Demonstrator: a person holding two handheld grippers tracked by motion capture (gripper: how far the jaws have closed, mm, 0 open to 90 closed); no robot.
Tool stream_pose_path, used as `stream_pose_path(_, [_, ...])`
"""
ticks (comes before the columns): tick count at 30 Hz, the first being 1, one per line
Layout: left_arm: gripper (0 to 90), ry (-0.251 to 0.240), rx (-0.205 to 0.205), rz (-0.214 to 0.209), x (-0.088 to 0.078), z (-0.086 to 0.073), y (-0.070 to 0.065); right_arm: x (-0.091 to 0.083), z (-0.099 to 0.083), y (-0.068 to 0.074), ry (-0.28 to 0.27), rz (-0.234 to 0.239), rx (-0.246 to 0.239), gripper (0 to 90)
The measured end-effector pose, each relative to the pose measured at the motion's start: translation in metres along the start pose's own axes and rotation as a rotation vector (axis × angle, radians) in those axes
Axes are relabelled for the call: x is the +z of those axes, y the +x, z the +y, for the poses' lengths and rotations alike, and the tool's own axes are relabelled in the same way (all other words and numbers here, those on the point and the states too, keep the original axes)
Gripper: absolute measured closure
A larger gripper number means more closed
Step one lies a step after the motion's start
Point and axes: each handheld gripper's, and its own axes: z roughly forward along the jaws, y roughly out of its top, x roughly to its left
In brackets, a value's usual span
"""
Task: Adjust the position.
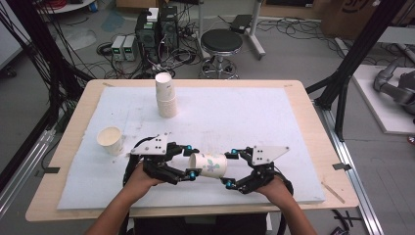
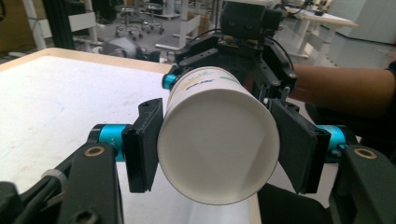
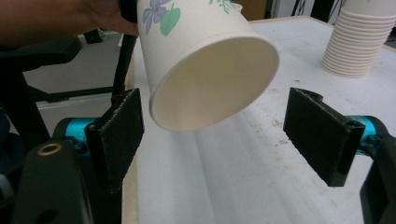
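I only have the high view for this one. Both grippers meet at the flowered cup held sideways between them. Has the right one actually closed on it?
Observer: No. In the right gripper view the right gripper has its jaws standing apart, with a clear gap between one pad and the paper cup.
Operator: And the left?
Observer: The left gripper view shows the left gripper with both pads pressed against the cup's sides.
Operator: Is the stack at the back just two or three cups?
Observer: More. The right gripper view shows the cup stack as many nested rims.
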Motion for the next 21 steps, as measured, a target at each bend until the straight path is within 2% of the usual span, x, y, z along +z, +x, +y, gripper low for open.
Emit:
stream_pose_path(4, [37.6,-0.004,-0.001,-0.025,0.0038,-0.0005,-0.0015,0.0015,0.0005,0.0005,-0.013,0.02,-0.002,21.1])
stream_pose_path(7, [37.6,-0.011,-0.008,-0.03,0.0055,-0.0014,-0.0011,0.002,0.0001,0.0004,-0.03,0.044,-0.006,24.8])
stream_pose_path(15, [37.7,-0.044,-0.034,-0.052,0.0061,-0.0057,0.0002,0.0013,-0.0024,-0.0022,-0.076,0.089,0.009,27.5])
stream_pose_path(21, [37.6,-0.051,-0.042,-0.062,0.0051,-0.0082,0.0009,0.0009,-0.0035,-0.0021,-0.085,0.101,0.009,31.7])
